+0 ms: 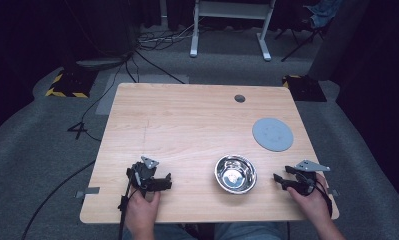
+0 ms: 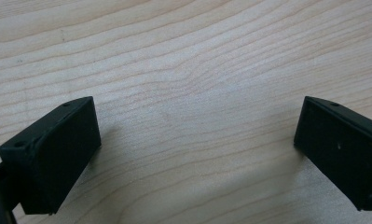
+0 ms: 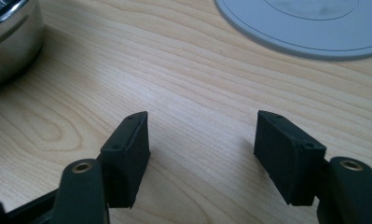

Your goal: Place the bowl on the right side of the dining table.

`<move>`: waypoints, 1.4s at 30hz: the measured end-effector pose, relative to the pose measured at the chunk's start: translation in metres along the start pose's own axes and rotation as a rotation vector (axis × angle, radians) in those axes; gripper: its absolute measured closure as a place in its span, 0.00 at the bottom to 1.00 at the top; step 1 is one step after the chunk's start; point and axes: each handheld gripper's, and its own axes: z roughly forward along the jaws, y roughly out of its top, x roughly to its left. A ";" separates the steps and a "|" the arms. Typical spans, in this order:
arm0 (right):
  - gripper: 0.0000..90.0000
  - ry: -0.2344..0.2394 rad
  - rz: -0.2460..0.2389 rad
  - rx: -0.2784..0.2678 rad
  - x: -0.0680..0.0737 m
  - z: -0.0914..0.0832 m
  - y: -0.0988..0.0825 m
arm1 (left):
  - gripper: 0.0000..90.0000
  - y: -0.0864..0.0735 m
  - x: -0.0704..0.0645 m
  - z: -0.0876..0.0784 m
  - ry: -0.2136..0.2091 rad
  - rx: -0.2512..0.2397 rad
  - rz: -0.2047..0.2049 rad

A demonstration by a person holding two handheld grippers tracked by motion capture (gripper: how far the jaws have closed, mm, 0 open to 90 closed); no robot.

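A shiny steel bowl (image 1: 235, 173) stands near the front of the wooden table (image 1: 187, 125), between my two hands. A flat grey round disc (image 1: 272, 133) lies behind it to the right. My left gripper (image 1: 166, 181) rests low on the table at the front left, open, with bare wood between its jaws (image 2: 197, 135). My right gripper (image 1: 278, 181) sits at the front right, just right of the bowl, open and holding nothing (image 3: 202, 144). In the right gripper view the bowl's wall (image 3: 9, 42) is at upper left and the disc (image 3: 305, 23) at the top.
A small round grommet hole (image 1: 239, 98) sits near the table's far edge. Beyond the table are cables, a white desk frame (image 1: 229, 27) and yellow-black striped blocks (image 1: 67, 82) on the grey carpet. Bare wood spans the table's left and middle.
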 end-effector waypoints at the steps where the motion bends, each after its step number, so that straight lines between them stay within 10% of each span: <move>1: 0.40 0.000 0.000 0.000 0.000 0.000 0.000 | 0.00 0.000 0.000 0.000 0.000 0.000 0.000; 24: 0.45 0.017 -0.006 0.011 -0.001 0.004 0.007 | 0.00 0.000 0.000 0.000 0.000 0.000 0.000; 42: 0.47 0.055 -0.091 -0.033 0.024 0.004 0.065 | 0.00 0.000 0.000 0.000 0.000 0.000 -0.001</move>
